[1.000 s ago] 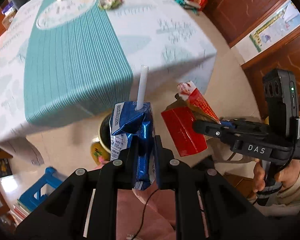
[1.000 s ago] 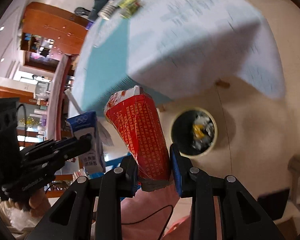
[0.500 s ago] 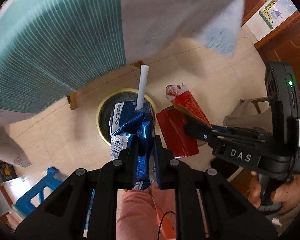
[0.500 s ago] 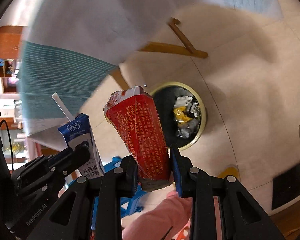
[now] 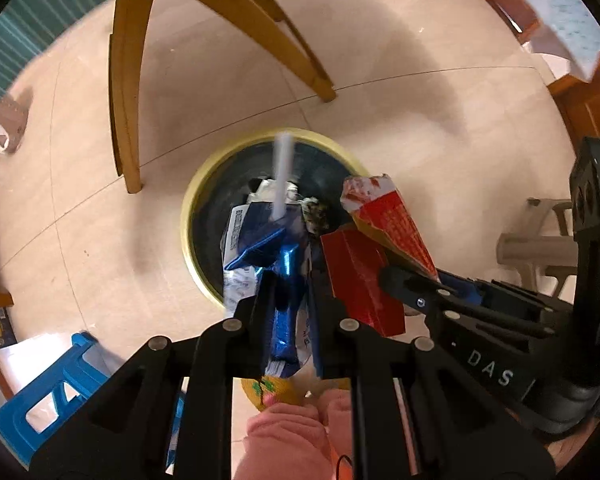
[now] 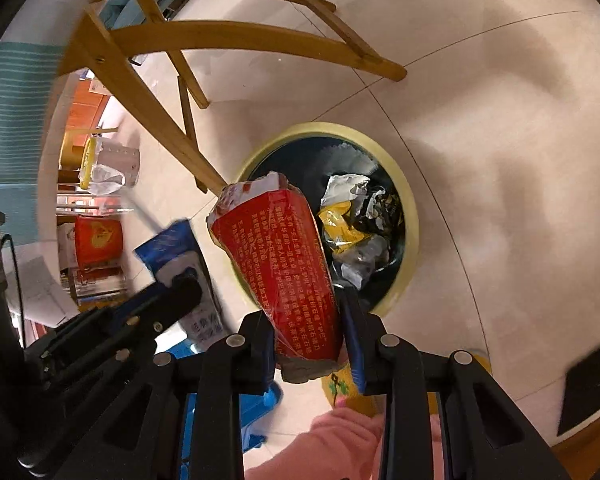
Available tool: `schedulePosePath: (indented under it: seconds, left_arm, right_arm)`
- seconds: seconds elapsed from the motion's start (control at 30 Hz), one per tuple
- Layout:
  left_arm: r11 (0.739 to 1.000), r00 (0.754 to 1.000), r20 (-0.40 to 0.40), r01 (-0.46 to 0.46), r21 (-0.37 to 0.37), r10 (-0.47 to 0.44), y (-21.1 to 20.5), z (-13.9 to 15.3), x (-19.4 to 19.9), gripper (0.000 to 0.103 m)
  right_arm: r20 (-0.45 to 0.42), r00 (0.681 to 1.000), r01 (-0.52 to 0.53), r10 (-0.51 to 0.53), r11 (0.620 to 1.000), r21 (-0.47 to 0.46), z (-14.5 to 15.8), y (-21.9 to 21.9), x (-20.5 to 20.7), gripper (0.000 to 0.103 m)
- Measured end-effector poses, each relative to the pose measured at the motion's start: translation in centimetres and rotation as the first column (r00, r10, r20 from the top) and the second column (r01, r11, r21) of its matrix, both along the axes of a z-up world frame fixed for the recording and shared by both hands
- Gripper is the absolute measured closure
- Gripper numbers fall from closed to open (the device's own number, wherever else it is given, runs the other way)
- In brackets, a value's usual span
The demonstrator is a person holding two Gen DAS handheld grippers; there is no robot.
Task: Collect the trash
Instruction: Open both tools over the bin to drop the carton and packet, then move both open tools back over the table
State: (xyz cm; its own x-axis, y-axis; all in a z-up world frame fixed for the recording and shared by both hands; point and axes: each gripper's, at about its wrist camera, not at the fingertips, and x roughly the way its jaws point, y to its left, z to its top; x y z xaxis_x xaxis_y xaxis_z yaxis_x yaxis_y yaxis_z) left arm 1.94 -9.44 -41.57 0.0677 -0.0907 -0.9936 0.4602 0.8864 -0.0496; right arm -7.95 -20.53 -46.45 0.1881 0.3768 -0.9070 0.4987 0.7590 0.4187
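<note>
Left wrist: our left tool [image 5: 288, 304] pinches the blue carton [image 5: 260, 248], the bin [image 5: 192, 216] directly ahead of its tips, litter already inside.

Right wrist: right tool [image 6: 308, 344] pinches the red carton [image 6: 284, 264], bin just right of it. Neither is dropped yet.

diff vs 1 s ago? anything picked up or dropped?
Both hand-held grippers came down from tabletop height to just above the round yellow-rimmed trash bin, which now fills the middle of both views. Nothing taken or let go: the left hand-held gripper is still clamped on the crumpled blue milk carton with a white straw, the right hand-held gripper on the red paper carton.
</note>
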Motion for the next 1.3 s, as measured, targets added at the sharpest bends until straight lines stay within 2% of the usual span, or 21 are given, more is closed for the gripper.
schedulePosePath:
  seconds: [0.07,0.1,0.13,0.17,0.2,0.23,0.27,0.33,0.4,0.53,0.67,0.83,1.03,1.3]
  left_arm:
    - [1.000,1.000,0.016,-0.015,0.002,0.015,0.2,-0.9,0.8,0.088]
    - [1.000,0.999,0.026,-0.022,-0.002,0.023,0.2,-0.9,1.3,0.081]
    - [1.000,0.999,0.030,-0.028,-0.009,0.029,0.3,-0.9,1.7,0.068]
    - [0.999,0.999,0.038,-0.036,-0.006,0.036,0.5,-0.8,2.2,0.063]
    - [0.999,0.997,0.054,-0.050,0.000,0.050,0.8,-0.8,2.5,0.053]
    - [0.998,0.996,0.060,-0.062,0.001,0.062,0.9,-0.7,2.8,0.044]
    - [0.997,0.995,0.062,-0.076,0.000,0.076,1.1,-0.6,3.1,0.040]
    - [0.995,0.992,0.065,-0.104,-0.010,0.105,2.0,-0.6,3.6,0.030]
    - [0.994,0.990,0.080,-0.112,-0.015,0.113,2.6,-0.4,3.6,0.027]
    - [0.994,0.988,0.109,-0.109,-0.007,0.109,3.1,0.9,3.0,0.026]
    - [0.992,0.983,0.129,-0.129,0.002,0.128,3.7,2.5,2.5,0.026]
    - [0.989,0.978,0.147,-0.146,-0.020,0.148,4.5,6.5,1.2,0.026]
    - [0.990,0.978,0.156,-0.135,-0.035,0.139,5.0,13.5,-0.5,0.026]
    - [0.992,0.980,0.180,-0.065,-0.105,0.083,4.8,25.9,-2.2,0.026]
  right_arm:
    - [0.003,1.000,0.004,-0.004,1.000,0.004,-0.7,0.1,0.4,0.067]
    - [0.007,1.000,0.003,-0.003,1.000,0.003,-1.0,0.1,0.6,0.065]
    - [0.006,1.000,0.000,0.000,1.000,-0.002,-1.4,0.1,0.9,0.065]
    - [0.003,1.000,0.002,-0.002,1.000,-0.002,-2.0,0.1,1.2,0.064]
    - [0.000,1.000,0.008,-0.008,1.000,0.002,-2.3,-0.1,1.4,0.062]
    - [-0.003,1.000,0.014,-0.014,1.000,0.002,-3.1,-0.2,1.8,0.054]
    - [-0.004,1.000,0.021,-0.021,1.000,-0.001,-3.3,-0.5,2.0,0.046]
    - [0.006,1.000,0.029,-0.029,1.000,-0.006,-3.5,-0.8,2.2,0.043]
    - [0.018,1.000,0.025,-0.025,1.000,-0.011,-3.2,-1.0,2.4,0.043]
    - [0.032,0.999,0.012,-0.012,1.000,-0.024,-1.7,-0.9,2.2,0.042]
    - [0.045,0.999,0.009,-0.007,0.999,-0.036,1.6,-0.8,1.1,0.042]
    - [0.065,0.998,0.013,-0.010,0.999,-0.041,6.6,-1.0,-0.4,0.042]
    - [0.098,0.995,0.015,-0.011,0.999,-0.043,14.1,-1.5,-1.7,0.042]
    - [0.181,0.983,-0.011,0.024,0.997,-0.073,27.6,-1.5,-3.2,0.042]
